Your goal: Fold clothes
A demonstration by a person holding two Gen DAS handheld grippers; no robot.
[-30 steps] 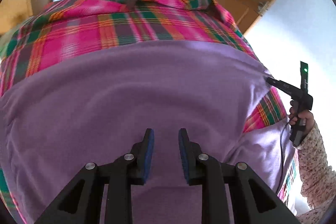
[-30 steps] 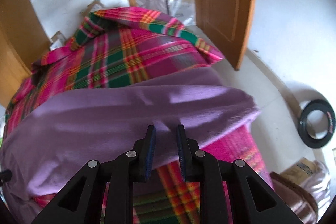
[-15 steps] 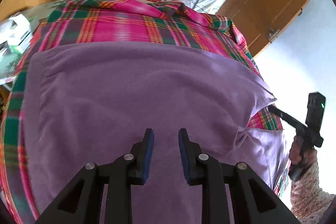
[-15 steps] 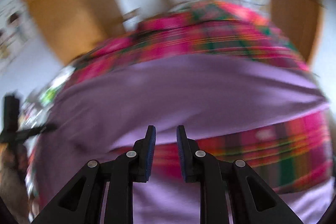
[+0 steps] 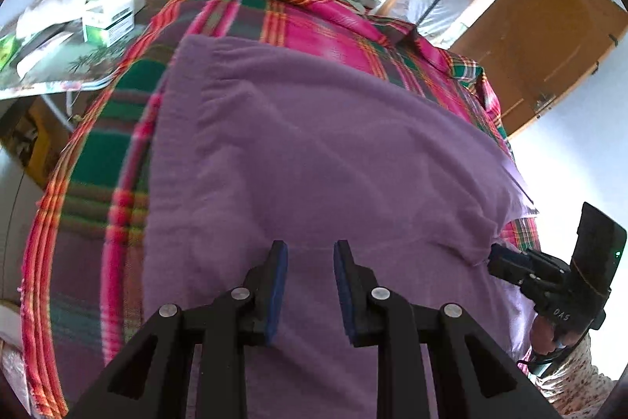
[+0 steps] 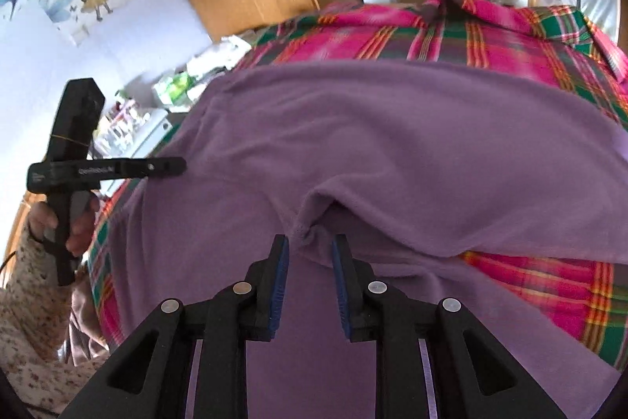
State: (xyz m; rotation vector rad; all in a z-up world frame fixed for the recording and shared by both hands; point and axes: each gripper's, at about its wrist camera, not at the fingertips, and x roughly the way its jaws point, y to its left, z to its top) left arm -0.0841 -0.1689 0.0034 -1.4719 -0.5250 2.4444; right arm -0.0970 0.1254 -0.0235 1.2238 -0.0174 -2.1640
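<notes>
We see the purple garment [image 5: 314,163] lying spread on a pink-green plaid blanket [image 5: 110,160], its long axis running L–R across both views. The left wrist cam shows the garment's left side w/ a ribbed hem edge near the far-left corner, plus a side table w/ boxes [image 5: 108,14] beyond the blanket; we can't see that from the right. The right wrist cam shows a raised fold w/ a seam corner pointing toward the lens, and plaid showing between two purple layers on the right.

Left gripper [image 5: 310,281]: fingers spread, hovering over purple cloth, nothing between the pads. In the right cam it appears side-on [image 6: 172,165], tip at the garment's left edge, held by a hand [image 6: 59,218] in a floral sleeve.

Right gripper [image 6: 306,277]: fingers apart w/ the fold's corner just in front of the gap; whether the pads touch it, we can't tell.
</notes>
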